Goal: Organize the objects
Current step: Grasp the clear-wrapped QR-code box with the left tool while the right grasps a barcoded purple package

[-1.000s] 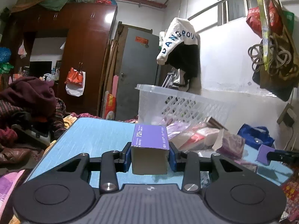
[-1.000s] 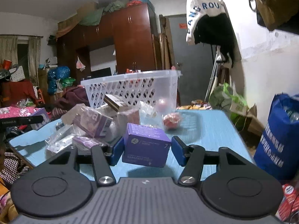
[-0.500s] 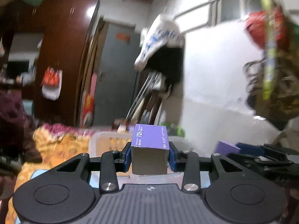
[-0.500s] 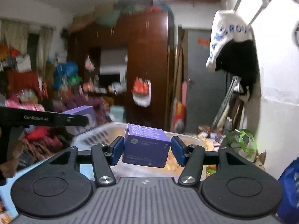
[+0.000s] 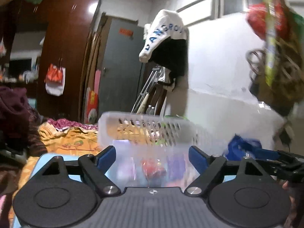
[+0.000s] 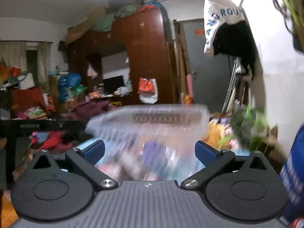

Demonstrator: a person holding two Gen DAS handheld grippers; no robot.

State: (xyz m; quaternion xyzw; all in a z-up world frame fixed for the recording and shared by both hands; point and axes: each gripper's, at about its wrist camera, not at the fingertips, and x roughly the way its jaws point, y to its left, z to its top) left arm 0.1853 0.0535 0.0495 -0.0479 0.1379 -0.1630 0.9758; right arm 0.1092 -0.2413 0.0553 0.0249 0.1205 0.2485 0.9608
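My left gripper (image 5: 152, 156) is open and empty, just in front of the white plastic basket (image 5: 148, 122) on the light blue table (image 5: 45, 159). Blurred purple and red items (image 5: 152, 169) show through the basket wall. My right gripper (image 6: 150, 149) is open and empty too, facing the same basket (image 6: 167, 114), which is blurred by motion. Purple and pink items (image 6: 150, 152) show in a blur inside or below it. The right gripper's arm (image 5: 273, 157) shows at the right of the left wrist view, and the left gripper's arm (image 6: 38, 126) at the left of the right wrist view.
A brown wardrobe (image 6: 144, 57) and a grey door (image 5: 121, 66) stand behind. A white and black garment (image 5: 165, 43) hangs on the wall. Clothes lie heaped at the left (image 5: 15, 117). A blue bag (image 6: 294, 167) is at the right.
Both grippers opened and let go of their purple boxes, which are no longer between the fingers. Both cameras are moving, and the basket now fills the middle of each view.
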